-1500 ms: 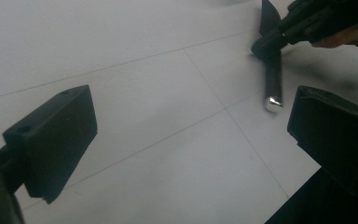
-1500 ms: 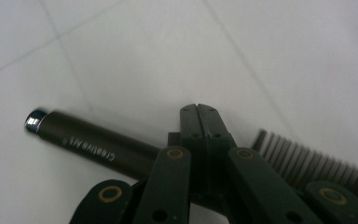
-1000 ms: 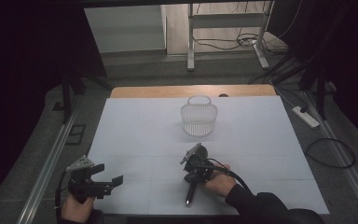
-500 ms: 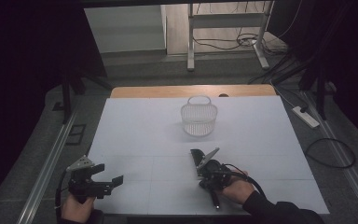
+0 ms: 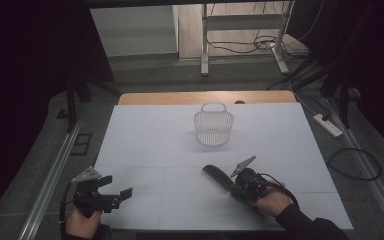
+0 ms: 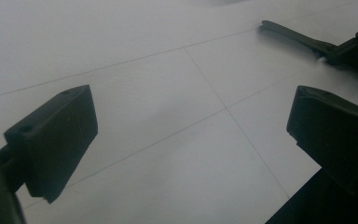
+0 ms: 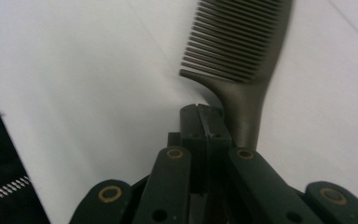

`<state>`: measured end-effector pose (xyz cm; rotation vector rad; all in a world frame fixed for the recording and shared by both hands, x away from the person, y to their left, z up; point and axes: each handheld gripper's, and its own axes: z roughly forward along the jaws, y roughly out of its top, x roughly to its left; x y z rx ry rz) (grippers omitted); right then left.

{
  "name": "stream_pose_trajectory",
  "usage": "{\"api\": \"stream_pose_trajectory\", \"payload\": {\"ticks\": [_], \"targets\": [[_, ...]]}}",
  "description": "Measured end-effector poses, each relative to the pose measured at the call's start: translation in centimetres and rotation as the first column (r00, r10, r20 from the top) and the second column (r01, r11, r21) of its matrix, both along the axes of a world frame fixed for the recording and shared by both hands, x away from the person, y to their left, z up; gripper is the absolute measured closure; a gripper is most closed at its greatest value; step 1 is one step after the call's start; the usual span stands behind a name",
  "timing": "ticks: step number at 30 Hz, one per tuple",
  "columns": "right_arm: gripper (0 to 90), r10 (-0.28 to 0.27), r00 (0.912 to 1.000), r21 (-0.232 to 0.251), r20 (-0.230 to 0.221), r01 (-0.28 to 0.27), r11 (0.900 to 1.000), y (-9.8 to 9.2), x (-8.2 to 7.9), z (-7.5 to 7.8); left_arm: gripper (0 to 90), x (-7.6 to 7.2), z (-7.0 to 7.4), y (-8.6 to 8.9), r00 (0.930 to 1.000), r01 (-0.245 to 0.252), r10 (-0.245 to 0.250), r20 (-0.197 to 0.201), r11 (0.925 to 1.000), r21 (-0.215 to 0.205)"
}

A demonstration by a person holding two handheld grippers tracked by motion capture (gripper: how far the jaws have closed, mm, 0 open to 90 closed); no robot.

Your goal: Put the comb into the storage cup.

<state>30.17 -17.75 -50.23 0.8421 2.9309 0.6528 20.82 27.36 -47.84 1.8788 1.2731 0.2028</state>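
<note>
A dark comb (image 5: 217, 177) lies low over the white table sheet (image 5: 150, 140), its teeth end pointing up-left. My right gripper (image 5: 231, 184) is shut on its handle end at the front right of the table. In the right gripper view the two pads (image 7: 199, 116) are pressed together, and the comb (image 7: 242, 42) rises just right of them with its handle running down beside them. My left gripper (image 5: 116, 186) stands open at the front left with nothing between its jaws. From the left gripper (image 6: 196, 121) the comb (image 6: 298, 38) shows far off at upper right.
A white mesh basket (image 5: 213, 125) with a handle stands upright in the far middle of the table. A wooden strip (image 5: 205, 97) edges the far side. Metal rails run along both sides, and cables and a power strip (image 5: 328, 125) lie on the floor to the right.
My right hand has moved right across the front of the table and turned, so the comb now points up-left instead of toward the front edge. The left gripper has stayed put.
</note>
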Motion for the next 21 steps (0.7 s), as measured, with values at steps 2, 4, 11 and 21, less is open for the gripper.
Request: {"api": "stream_pose_trajectory", "payload": {"ticks": [2, 4, 11, 21], "targets": [[89.5, -0.01, 0.9999, -0.004, 0.008, 0.01, 1.0, -0.5, 0.2, 0.0, 2.3, 0.0, 0.0, 0.0, 1.0, 0.0, 0.0, 0.0, 1.0, 0.0], [89.5, -0.026, 0.9996, -0.001, 0.009, 0.026, 1.0, -0.9, 0.3, 0.1, 2.3, 0.0, 0.0, 0.0, 1.0, 0.0, 0.0, 0.0, 1.0, 0.0], [89.3, -0.027, 0.9996, 0.0, 0.01, 0.027, 1.0, -0.9, 0.0, 0.1, 2.3, 0.0, 0.0, 0.0, 1.0, 0.0, 0.0, -0.001, 1.0, 0.0], [68.6, -0.038, 0.997, 0.057, 0.068, 0.034, 0.998, -1.3, -1.1, 1.8, 2.5, 0.0, 0.0, -0.2, 1.0, 0.006, -0.006, 0.005, 0.9999, 0.013]]}}
